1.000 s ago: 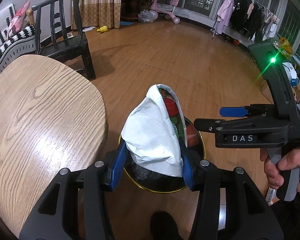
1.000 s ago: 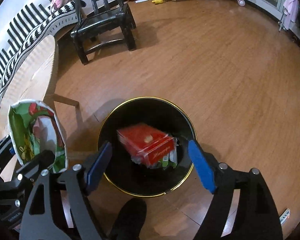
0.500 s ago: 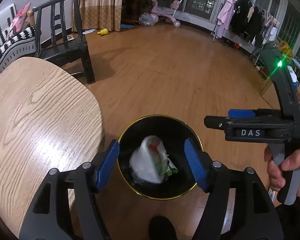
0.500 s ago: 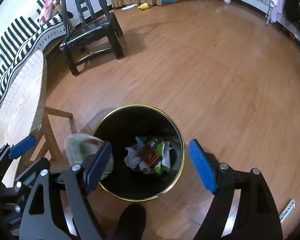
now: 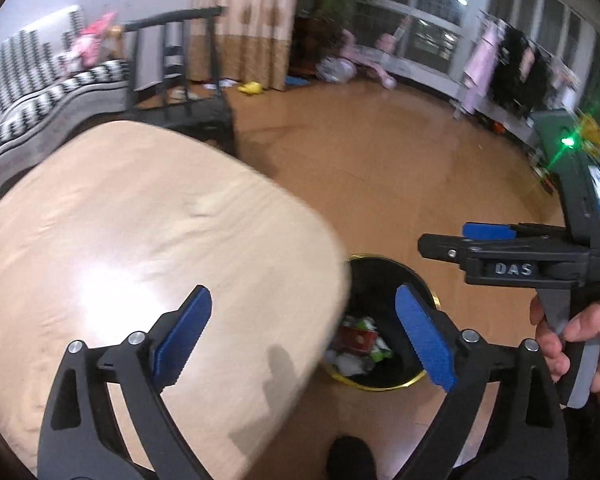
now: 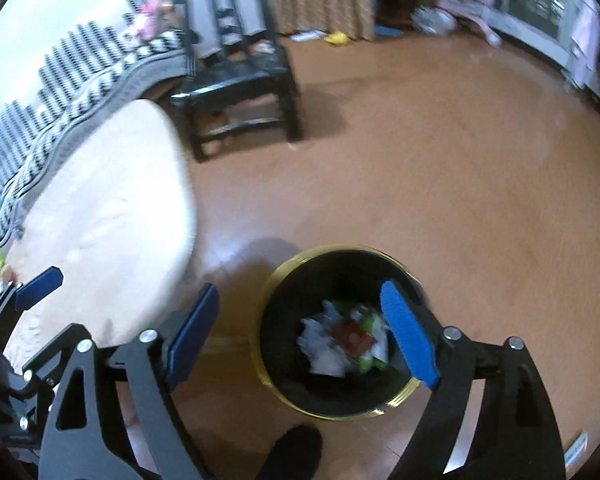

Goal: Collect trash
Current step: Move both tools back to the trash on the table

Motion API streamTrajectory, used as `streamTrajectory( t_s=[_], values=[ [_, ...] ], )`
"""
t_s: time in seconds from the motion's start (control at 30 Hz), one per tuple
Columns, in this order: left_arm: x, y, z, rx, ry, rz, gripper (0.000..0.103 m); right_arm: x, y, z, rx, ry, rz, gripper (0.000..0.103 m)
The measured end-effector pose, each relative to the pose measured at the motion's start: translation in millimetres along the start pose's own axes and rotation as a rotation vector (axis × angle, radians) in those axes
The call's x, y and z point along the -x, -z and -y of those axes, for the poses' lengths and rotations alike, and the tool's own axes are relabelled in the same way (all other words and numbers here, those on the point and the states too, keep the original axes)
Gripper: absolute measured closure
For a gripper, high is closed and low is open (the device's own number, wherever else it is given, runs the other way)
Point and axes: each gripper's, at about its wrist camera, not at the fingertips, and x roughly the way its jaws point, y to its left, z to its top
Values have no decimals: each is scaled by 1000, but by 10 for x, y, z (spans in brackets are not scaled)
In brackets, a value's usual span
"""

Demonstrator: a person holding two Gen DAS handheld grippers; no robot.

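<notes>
Gone from the left gripper (image 5: 302, 334) is the white wrapper, which now seems to lie among the trash (image 6: 346, 340) in the black bin (image 6: 268, 360); its fingers have just been opening, empty. The right gripper (image 6: 300, 338) also gapes empty, near the bench (image 5: 140, 240).

1. Left gripper (image 5: 304, 332) jaws have just been opening, now wide with nothing between them, over the counter (image 5: 140, 240) edge.
2. Black bin (image 5: 384, 280) on the floor holds crumpled trash (image 5: 356, 344).
3. Right gripper (image 5: 480, 240) is off to the side.
</notes>
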Motion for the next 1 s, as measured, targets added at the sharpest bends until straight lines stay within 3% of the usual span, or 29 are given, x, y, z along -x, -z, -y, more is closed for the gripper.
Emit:
streamTrajectory(
  t_s=[0.3,0.5,0.7,0.8,0.87,1.0],
  values=[
    [999,349,-1627,262,-228,93,10,-145,-138,-2051,272,-177,8,20],
    [1769,956,-2906,470,-441,131,10,-305,17,-3416,417,-293,-33,20],
    [2224,1496,-3940,636,-609,119,10,-459,345,-4636,568,-388,-70,20],
    [2324,1722,-4409,703,-674,107,10,-543,517,-5062,619,-421,-88,20],
    [2343,1848,-4655,749,-677,97,10,-618,582,-5227,637,-435,-103,20],
    [2273,1863,-4963,737,-672,60,10,-787,673,-5521,671,-447,-132,20]
  ],
)
